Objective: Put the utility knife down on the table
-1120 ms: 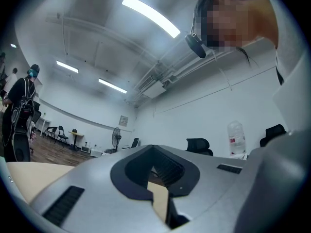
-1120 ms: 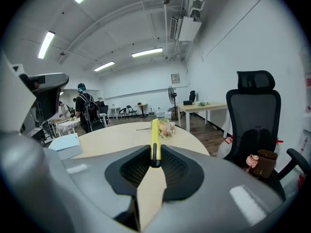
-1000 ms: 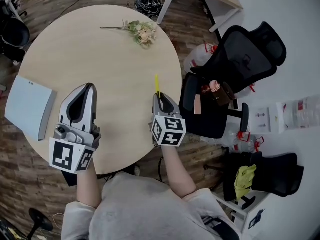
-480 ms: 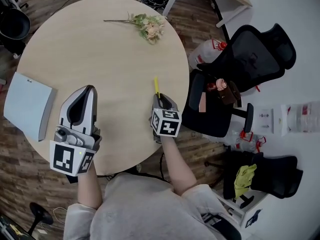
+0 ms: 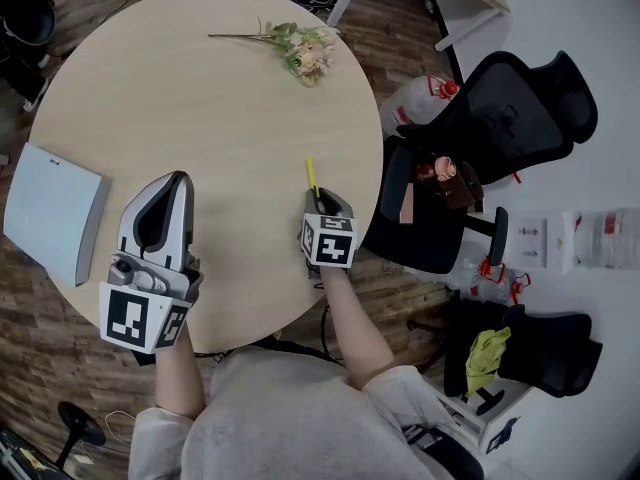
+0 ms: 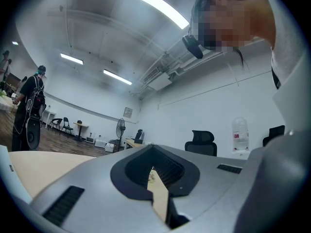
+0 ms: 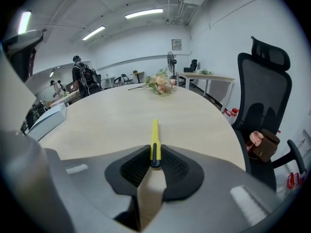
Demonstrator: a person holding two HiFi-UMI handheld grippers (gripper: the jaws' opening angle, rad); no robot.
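The task is not finished, in my judgement. The utility knife (image 5: 312,174) is in the grip of the right gripper (image 5: 319,196) and not yet released on the table (image 5: 200,98). It is over the right, near part of the round top, close to the edge. What is left is to lower it until it lies flat, open the jaws, and draw the gripper away.

In the right gripper view the two jaws are closed on the near end of the knife, almost together, with only the thin yellow body and its black slider between the pads. The rest of the knife points straight ahead toward the far side of the table. I cannot tell if its far tip touches the wood or hangs just above it. The wood under and ahead of it is bare.

The left gripper (image 5: 172,180) is at the near left part of the table. Its jaws are together, only a thin slit shows between them, and it has hold of nothing.

A bunch of flowers (image 5: 305,53) lies at the far side, well apart from the knife, and a grey box (image 5: 50,213) sits at the left edge.
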